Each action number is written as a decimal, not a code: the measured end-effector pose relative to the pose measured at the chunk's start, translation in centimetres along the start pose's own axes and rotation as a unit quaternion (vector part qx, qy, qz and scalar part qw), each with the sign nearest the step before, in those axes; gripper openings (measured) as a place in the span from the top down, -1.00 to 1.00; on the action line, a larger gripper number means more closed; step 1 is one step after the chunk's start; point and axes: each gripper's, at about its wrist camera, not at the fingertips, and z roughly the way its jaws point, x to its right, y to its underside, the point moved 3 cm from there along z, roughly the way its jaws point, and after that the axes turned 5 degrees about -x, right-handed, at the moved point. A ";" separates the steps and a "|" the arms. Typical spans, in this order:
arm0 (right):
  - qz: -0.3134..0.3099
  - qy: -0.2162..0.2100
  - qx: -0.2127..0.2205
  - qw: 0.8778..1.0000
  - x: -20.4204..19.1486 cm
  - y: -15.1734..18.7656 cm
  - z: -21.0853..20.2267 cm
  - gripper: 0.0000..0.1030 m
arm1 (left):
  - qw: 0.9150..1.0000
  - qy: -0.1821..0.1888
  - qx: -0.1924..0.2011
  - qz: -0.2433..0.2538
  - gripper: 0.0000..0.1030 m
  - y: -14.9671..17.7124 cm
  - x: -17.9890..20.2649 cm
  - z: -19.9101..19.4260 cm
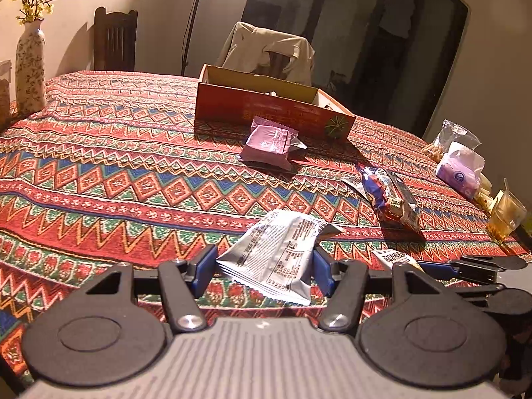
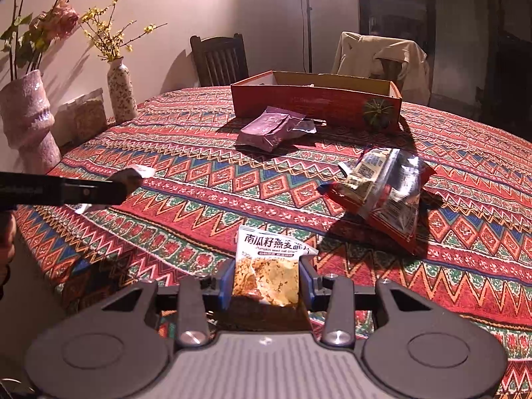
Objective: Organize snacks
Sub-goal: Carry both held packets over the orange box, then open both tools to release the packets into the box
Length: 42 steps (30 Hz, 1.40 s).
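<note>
My left gripper [image 1: 262, 261] is shut on a silver snack packet [image 1: 276, 249], its blue pads pressing both sides just above the patterned tablecloth [image 1: 116, 173]. My right gripper [image 2: 266, 277] is shut on a small white and orange oat crisp packet [image 2: 267, 266], held upright. The left gripper [image 2: 128, 183] also shows in the right wrist view at the left, with the silver packet [image 2: 138, 171] at its tip. An open red cardboard box [image 1: 266, 109] [image 2: 316, 103] stands at the far side. In front of it lies a purple packet [image 1: 269, 143] [image 2: 272, 129]. A red and blue snack bag [image 1: 389, 196] [image 2: 382, 186] lies to the right.
Two vases with flowers [image 2: 121, 89] [image 2: 28, 123] and a clear container [image 2: 86, 116] stand at the table's left edge. At the right edge sit a purple tissue pack [image 1: 460, 173], a clear bag [image 1: 449, 136] and a plastic cup [image 1: 507, 212]. Chairs [image 2: 219, 60] stand behind the table.
</note>
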 end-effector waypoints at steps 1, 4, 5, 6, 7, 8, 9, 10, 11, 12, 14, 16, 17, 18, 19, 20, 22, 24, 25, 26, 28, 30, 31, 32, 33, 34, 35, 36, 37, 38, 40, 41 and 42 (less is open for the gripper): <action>0.002 -0.006 0.001 1.000 0.3 0.0 -0.1 0.24 | 1.000 0.002 -0.002 -0.001 -0.18 -0.2 0.1 0.2; 0.020 -0.040 0.009 0.999 1.5 -0.7 -0.5 0.24 | 1.000 0.024 0.002 -0.001 -0.18 -2.4 0.2 0.3; 0.027 -0.051 0.015 0.998 2.1 -1.3 -0.9 0.24 | 0.999 0.035 0.008 0.001 -0.18 -3.4 0.2 0.2; 0.029 -0.060 0.025 0.997 2.7 -2.0 -1.3 0.24 | 0.999 0.048 0.014 0.002 -0.17 -4.5 0.2 0.0; 0.027 -0.063 0.034 0.997 3.3 -3.0 -1.8 0.24 | 0.998 0.062 0.020 0.003 -0.17 -5.7 0.1 -0.2; 0.023 -0.064 0.045 0.997 3.9 -3.9 -2.3 0.24 | 0.997 0.070 0.026 0.008 -0.17 -7.0 0.2 -0.3; 0.015 -0.064 0.054 0.996 4.4 -4.9 -2.8 0.24 | 0.997 0.073 0.031 0.014 -0.17 -8.3 0.2 -0.4; 0.007 -0.064 0.062 0.996 5.0 -6.1 -3.3 0.24 | 0.996 0.073 0.037 0.026 -0.17 -9.9 0.3 -0.5; -0.001 -0.064 0.067 0.996 5.6 -7.2 -3.7 0.24 | 0.996 0.069 0.044 0.039 -0.18 -11.4 0.5 -0.6; -0.010 -0.065 0.070 0.995 6.3 -8.6 -4.1 0.24 | 0.995 0.062 0.054 0.056 -0.18 -13.1 0.8 -0.6; -0.027 -0.060 0.076 0.995 7.8 -11.5 -4.7 0.24 | 0.993 0.064 0.070 0.077 -0.18 -16.3 1.4 -0.4; -0.033 -0.059 0.082 0.994 9.4 -14.6 -4.9 0.24 | 0.991 0.077 0.071 0.082 -0.18 -19.6 1.9 0.8; -0.032 -0.061 0.083 0.994 10.3 -16.2 -4.8 0.24 | 0.991 0.081 0.073 0.082 -0.18 -21.3 2.1 1.8; -0.029 -0.060 0.085 0.994 11.0 -17.7 -4.5 0.24 | 0.990 0.084 0.073 0.084 -0.18 -22.7 2.3 2.9; -0.029 -0.061 0.088 0.994 11.9 -19.4 -4.1 0.24 | 0.990 0.085 0.070 0.085 -0.18 -24.0 2.6 4.3; -0.027 -0.062 0.090 0.994 12.7 -21.0 -3.5 0.24 | 0.991 0.083 0.067 0.086 -0.18 -25.4 2.8 5.9; -0.018 -0.066 0.090 0.994 14.3 -24.3 -1.7 0.24 | 0.992 0.075 0.058 0.087 -0.18 -27.6 3.1 9.4; -0.008 -0.063 0.081 0.995 15.7 -27.1 1.2 0.24 | 0.994 0.071 0.041 0.075 -0.18 -29.4 3.3 13.3; -0.005 -0.057 0.072 0.996 16.4 -28.4 3.0 0.24 | 0.995 0.071 0.029 0.069 -0.18 -30.1 3.4 15.4; -0.001 -0.050 0.063 0.997 17.0 -29.5 4.9 0.24 | 0.996 0.067 0.020 0.058 -0.18 -30.6 3.4 17.4; -0.006 -0.030 0.043 0.999 17.8 -31.1 8.7 0.24 | 0.998 0.054 0.000 0.041 -0.18 -31.1 3.3 21.2; -0.009 -0.012 0.025 1.000 18.5 -31.9 12.3 0.23 | 0.998 0.049 -0.023 0.016 -0.17 -30.9 2.9 24.5; -0.011 -0.003 0.015 1.000 18.7 -32.2 14.2 0.23 | 0.998 0.046 -0.036 0.007 -0.17 -30.6 2.6 26.0; -0.014 0.011 0.007 1.000 18.9 -32.3 15.9 0.23 | 0.998 0.039 -0.043 0.002 -0.17 -30.3 2.5 27.2; -0.021 0.023 -0.002 1.000 19.0 -32.2 17.4 0.23 | 0.998 0.032 -0.048 0.004 -0.18 -30.1 2.7 28.1; -0.028 0.031 -0.012 0.999 18.9 -32.1 18.8 0.23 | 0.998 0.025 -0.052 0.005 -0.18 -29.8 2.9 29.2; -0.033 0.037 -0.021 0.999 18.9 -31.9 20.0 0.23 | 0.998 0.022 -0.058 0.003 -0.18 -29.6 3.0 29.9; -0.038 0.040 -0.030 0.998 18.8 -31.7 21.1 0.23 | 0.998 0.019 -0.065 0.000 -0.18 -29.4 3.0 30.6; -0.045 0.044 -0.037 0.997 18.7 -31.5 21.9 0.22 | 0.997 0.017 -0.072 -0.009 -0.20 -29.3 3.0 31.4; -0.054 0.051 -0.042 0.996 18.4 -31.1 22.6 0.22 | 0.997 0.020 -0.074 -0.018 -0.21 -29.3 2.8 31.8; -0.073 0.067 -0.048 0.994 17.8 -30.6 23.6 0.17 | 0.996 0.031 -0.078 -0.027 -0.33 -29.0 2.6 32.3; -0.078 0.071 -0.051 0.993 17.7 -30.4 23.9 0.14 | 0.996 0.034 -0.080 -0.027 -0.35 -29.1 2.6 32.3; -0.077 0.069 -0.053 0.993 17.8 -30.2 23.9 0.14 | 0.996 0.034 -0.080 -0.024 -0.39 -29.1 2.4 32.2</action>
